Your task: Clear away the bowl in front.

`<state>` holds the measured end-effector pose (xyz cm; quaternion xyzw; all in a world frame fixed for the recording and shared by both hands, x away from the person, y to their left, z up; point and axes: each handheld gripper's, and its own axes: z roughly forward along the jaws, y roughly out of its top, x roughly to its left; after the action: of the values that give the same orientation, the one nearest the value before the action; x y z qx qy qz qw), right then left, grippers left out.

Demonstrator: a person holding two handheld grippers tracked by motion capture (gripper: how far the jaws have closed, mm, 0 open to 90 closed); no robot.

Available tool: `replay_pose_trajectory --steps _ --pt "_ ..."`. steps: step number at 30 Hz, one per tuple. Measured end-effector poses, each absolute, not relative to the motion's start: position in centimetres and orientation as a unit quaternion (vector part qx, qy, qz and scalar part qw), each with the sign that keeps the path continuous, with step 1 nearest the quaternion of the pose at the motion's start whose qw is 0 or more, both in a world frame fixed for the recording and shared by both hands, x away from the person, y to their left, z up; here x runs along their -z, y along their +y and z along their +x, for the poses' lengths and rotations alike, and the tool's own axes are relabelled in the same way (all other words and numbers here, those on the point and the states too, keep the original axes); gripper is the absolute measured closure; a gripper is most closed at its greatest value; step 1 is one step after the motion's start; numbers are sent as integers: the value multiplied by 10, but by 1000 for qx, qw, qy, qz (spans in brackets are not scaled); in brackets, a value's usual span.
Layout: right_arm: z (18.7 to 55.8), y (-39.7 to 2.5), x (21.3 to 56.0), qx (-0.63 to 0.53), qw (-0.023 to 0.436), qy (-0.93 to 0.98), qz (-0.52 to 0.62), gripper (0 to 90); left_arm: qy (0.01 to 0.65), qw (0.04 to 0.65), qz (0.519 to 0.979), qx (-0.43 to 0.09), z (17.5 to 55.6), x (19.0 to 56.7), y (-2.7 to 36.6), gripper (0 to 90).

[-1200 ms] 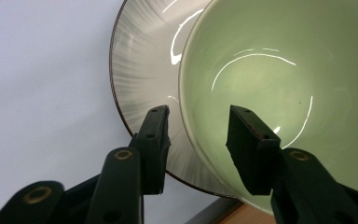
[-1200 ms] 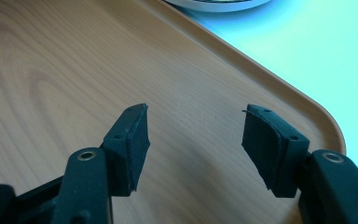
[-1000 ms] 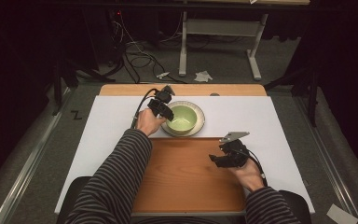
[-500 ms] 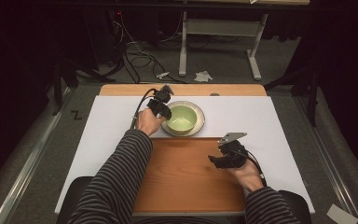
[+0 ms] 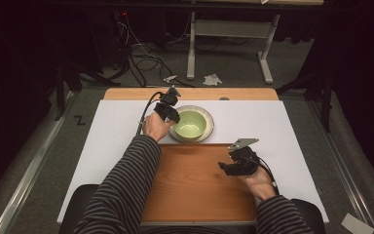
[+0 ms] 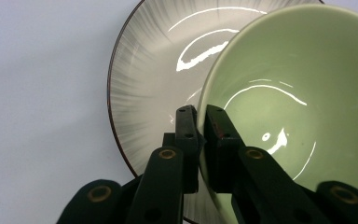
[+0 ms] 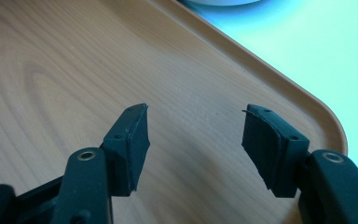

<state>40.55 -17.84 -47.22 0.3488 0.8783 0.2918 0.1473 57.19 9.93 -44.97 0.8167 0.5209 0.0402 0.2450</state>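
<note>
high view: white table (image 5: 117, 131), wooden tray (image 5: 195, 185), grey carpet (image 5: 53, 161), dark surroundings

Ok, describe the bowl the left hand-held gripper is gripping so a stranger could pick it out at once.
Start at the white table top and find the wooden tray at its near edge. Just beyond the tray's far edge sits a round grey streaked plate; on it stands the pale green glossy bowl, its rim pinched by the left hand-held gripper. It is the only green dish.

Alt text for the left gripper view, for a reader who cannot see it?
The left gripper is shut on the near rim of a pale green bowl, one jaw inside and one outside. The bowl sits on a grey streaked plate on a white surface.
</note>
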Motion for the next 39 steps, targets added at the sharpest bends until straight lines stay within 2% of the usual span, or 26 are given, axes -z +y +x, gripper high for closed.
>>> replay_pose_trajectory --steps 39 --pt "404 -180 469 -304 152 873 350 425 481 253 838 -56 562 431 89 859"
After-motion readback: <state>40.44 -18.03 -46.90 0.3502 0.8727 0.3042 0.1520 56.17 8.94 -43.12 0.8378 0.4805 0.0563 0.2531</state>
